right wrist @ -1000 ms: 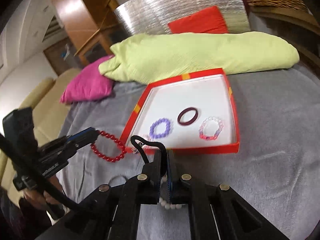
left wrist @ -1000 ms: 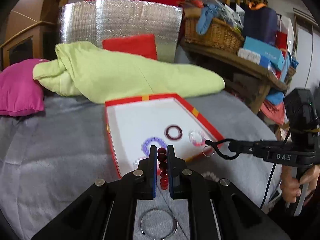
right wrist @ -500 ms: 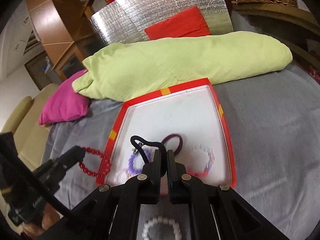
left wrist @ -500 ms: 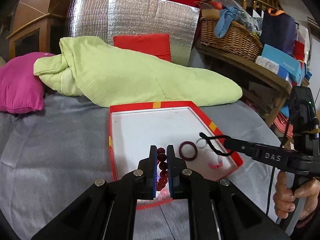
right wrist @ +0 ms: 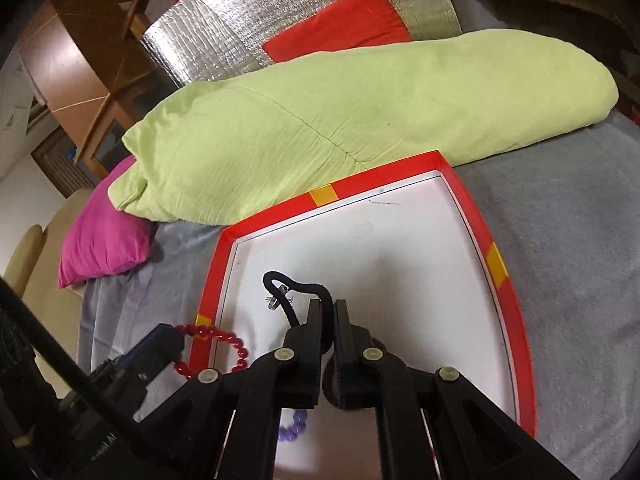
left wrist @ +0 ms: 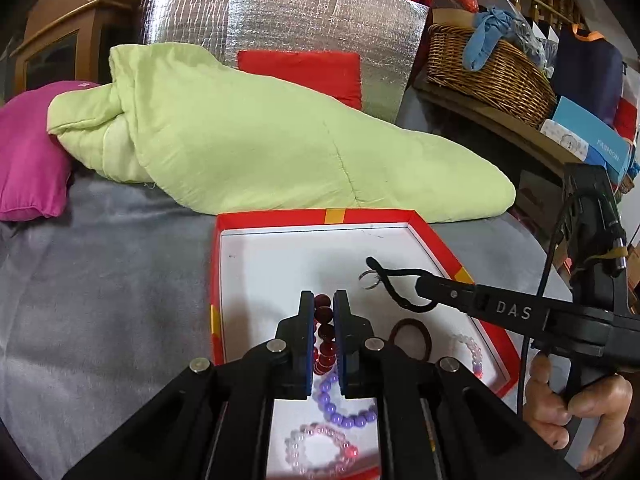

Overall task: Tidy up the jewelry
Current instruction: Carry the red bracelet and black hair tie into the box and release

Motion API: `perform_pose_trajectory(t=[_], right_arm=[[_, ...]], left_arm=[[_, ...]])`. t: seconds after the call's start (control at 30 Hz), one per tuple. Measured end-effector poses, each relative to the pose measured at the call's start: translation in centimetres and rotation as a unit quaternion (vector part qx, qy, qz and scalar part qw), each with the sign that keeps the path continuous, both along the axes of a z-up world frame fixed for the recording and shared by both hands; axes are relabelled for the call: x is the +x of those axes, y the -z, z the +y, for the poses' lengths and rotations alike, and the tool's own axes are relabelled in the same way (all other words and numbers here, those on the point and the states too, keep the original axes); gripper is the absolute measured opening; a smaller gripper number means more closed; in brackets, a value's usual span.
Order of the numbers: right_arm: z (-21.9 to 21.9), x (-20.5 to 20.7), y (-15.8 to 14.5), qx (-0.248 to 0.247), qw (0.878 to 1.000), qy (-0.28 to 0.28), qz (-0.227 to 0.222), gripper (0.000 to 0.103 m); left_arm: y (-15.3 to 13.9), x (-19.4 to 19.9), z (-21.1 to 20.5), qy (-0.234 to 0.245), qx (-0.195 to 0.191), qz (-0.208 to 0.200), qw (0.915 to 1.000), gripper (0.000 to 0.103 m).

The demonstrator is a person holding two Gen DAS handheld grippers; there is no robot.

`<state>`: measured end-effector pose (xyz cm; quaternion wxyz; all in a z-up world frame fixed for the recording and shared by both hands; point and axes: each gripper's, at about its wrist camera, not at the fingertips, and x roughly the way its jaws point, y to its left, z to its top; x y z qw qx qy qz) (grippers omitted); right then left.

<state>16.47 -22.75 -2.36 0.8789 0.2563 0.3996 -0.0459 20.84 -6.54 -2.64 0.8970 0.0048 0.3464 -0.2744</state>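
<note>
From my left wrist view, a grey blanket covers the bed ahead. A lime-green quilt lies bundled at twelve o'clock, a magenta pillow at ten. Behind them stand a silver foil panel and red cushion. At two o'clock, a wicker basket rests on a wooden shelf.

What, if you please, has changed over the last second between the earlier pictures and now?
Both grippers came forward over the red tray: the left gripper carried the red bead bracelet from the tray's near edge to above its white floor, and the right gripper brought the black cord with a ring in. Nothing was released; the bracelets in the tray stayed put.
</note>
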Motion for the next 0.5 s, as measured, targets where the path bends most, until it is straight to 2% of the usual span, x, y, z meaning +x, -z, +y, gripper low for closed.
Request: perform_pose_trajectory(t=[0.33, 0.5], right_arm=[[-0.3, 2.1, 2.2, 0.027, 0.999, 0.014, 0.023, 0.006], [0.1, 2.7, 2.7, 0.025, 0.999, 0.012, 0.025, 0.006]], left_arm=[[1.3, 1.6, -0.2, -0.009, 0.015, 0.014, 0.9998, 0.01], [1.9, 1.9, -0.4, -0.014, 0.029, 0.017, 0.9993, 0.01]])
